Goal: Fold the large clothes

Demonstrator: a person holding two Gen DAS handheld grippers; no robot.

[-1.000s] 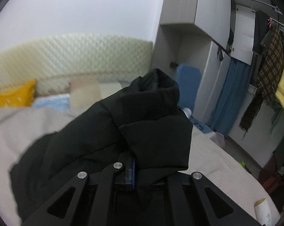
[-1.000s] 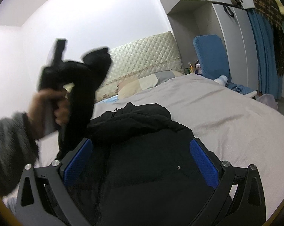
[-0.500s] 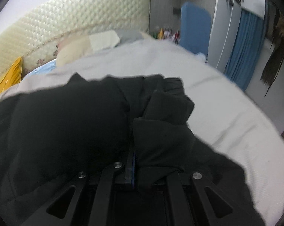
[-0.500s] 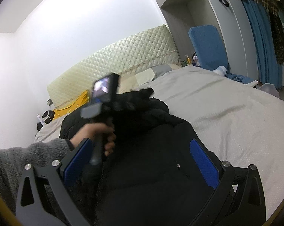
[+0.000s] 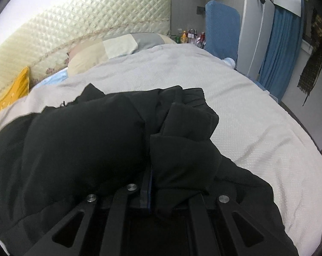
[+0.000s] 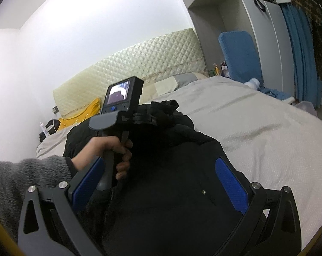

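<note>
A large black padded jacket (image 5: 79,145) lies on the grey bedspread (image 5: 235,98). My left gripper (image 5: 149,183) is shut on a thick fold of the jacket, held low over the garment's body. In the right wrist view the jacket (image 6: 171,183) fills the space between my right gripper's blue pads (image 6: 230,183). My right gripper (image 6: 158,185) is open and empty just above it. The person's hand holds the left gripper's handle (image 6: 118,128) to the left, over the jacket's upper part.
A quilted cream headboard (image 5: 82,34) and pillows (image 5: 109,49) stand at the far end. A yellow cushion (image 5: 9,93) lies at the left. A blue chair (image 5: 221,32), bottles, blue curtain (image 5: 280,51) and hanging clothes are on the right, past the bed edge.
My left gripper has come down with the jacket fold from high in the air and laid it over the jacket's body. My right gripper has stayed open over the jacket.
</note>
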